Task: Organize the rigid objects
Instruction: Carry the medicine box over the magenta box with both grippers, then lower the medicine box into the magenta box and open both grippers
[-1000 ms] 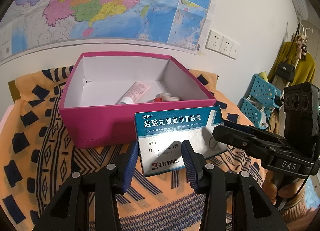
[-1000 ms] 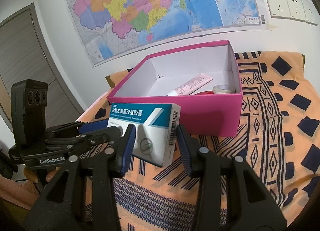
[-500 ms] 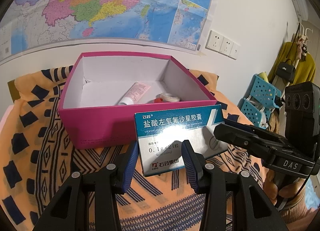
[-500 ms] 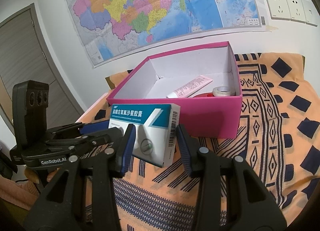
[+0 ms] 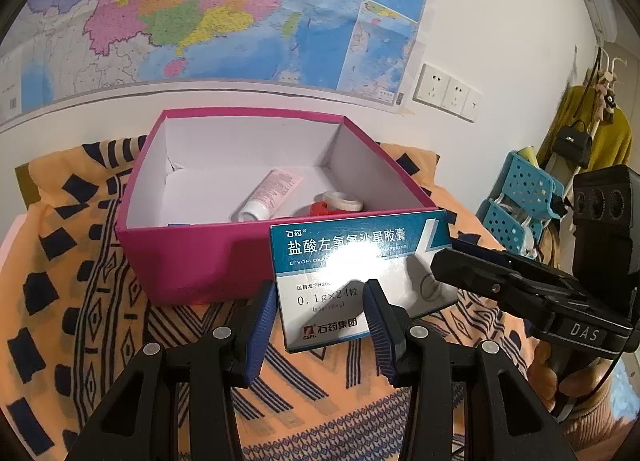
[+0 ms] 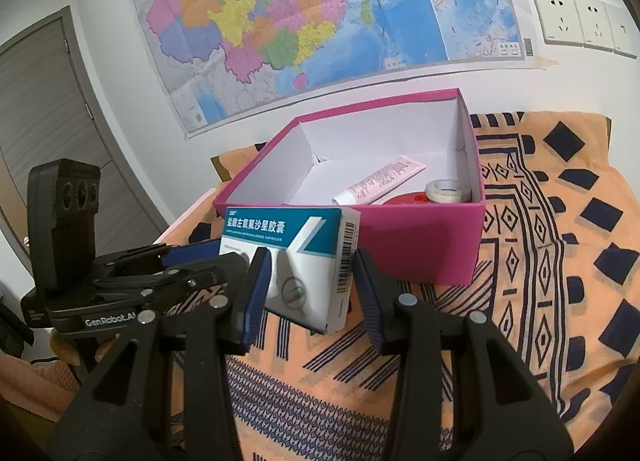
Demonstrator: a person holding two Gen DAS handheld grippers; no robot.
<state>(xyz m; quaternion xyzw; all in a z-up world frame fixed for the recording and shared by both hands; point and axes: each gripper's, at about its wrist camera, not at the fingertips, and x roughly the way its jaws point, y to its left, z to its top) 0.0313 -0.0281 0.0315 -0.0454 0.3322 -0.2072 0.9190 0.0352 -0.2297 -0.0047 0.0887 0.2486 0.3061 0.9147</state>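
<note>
A blue-and-white medicine box (image 5: 360, 277) stands tilted in front of the pink open box (image 5: 192, 257), held above the cloth. My right gripper (image 6: 306, 289) is shut on the medicine box (image 6: 304, 261), its pads on the box's two faces; it shows in the left wrist view as a black arm from the right (image 5: 500, 281). My left gripper (image 5: 320, 321) is open, its fingers just in front of the medicine box without pinching it. The pink box (image 6: 420, 253) holds a pink tube (image 5: 272, 197), a white tape roll (image 5: 342, 201) and a red item (image 5: 320, 209).
An orange patterned cloth (image 5: 80, 301) covers the table. A map (image 5: 200, 13) and wall sockets (image 5: 444, 93) are behind the box. A blue perforated rack (image 5: 520, 197) and hanging clothes stand at the right. A door (image 6: 44, 121) is at the left.
The medicine box has risen a little with my right gripper, towards the pink box's front rim. The left gripper has stayed open.
</note>
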